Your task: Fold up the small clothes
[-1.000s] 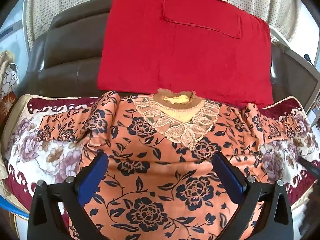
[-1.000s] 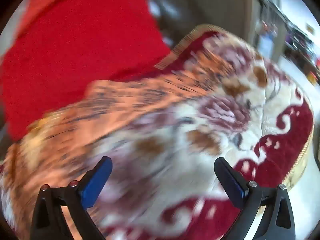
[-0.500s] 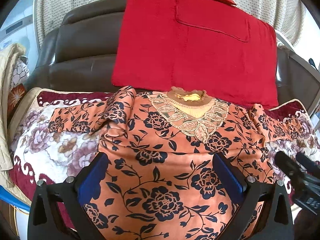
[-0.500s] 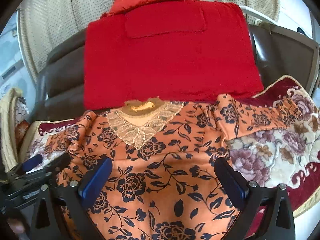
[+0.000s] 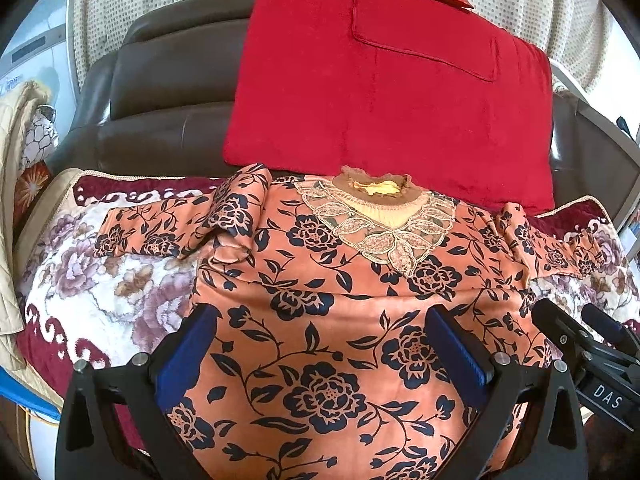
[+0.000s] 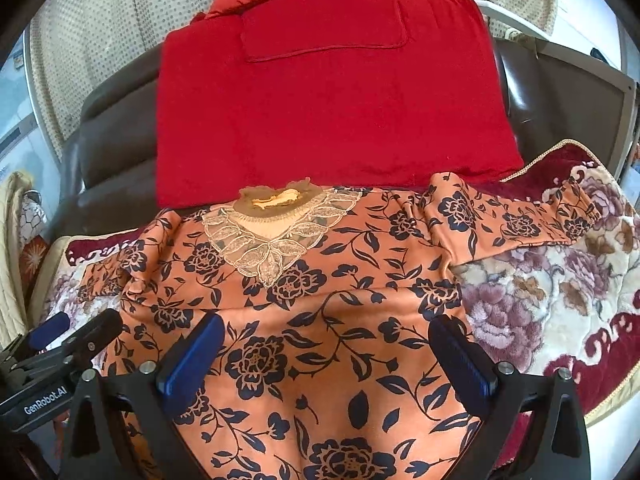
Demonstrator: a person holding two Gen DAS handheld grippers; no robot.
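Observation:
An orange top with dark blue flowers and a lace neckline lies face up on a floral blanket, collar at the far side, both sleeves spread sideways; it also fills the right wrist view. My left gripper is open and empty, hovering over the top's lower left part. My right gripper is open and empty over its lower right part. The right gripper shows at the right edge of the left wrist view; the left gripper shows at the left edge of the right wrist view.
The floral blanket covers the seat of a dark brown leather sofa. A red folded cloth leans on the backrest just behind the collar. A beige quilted cloth hangs at the far left.
The right gripper swung left from the blanket's right side to face the top, beside the left gripper. The left gripper's view shifted slightly left and back. Both stayed open.

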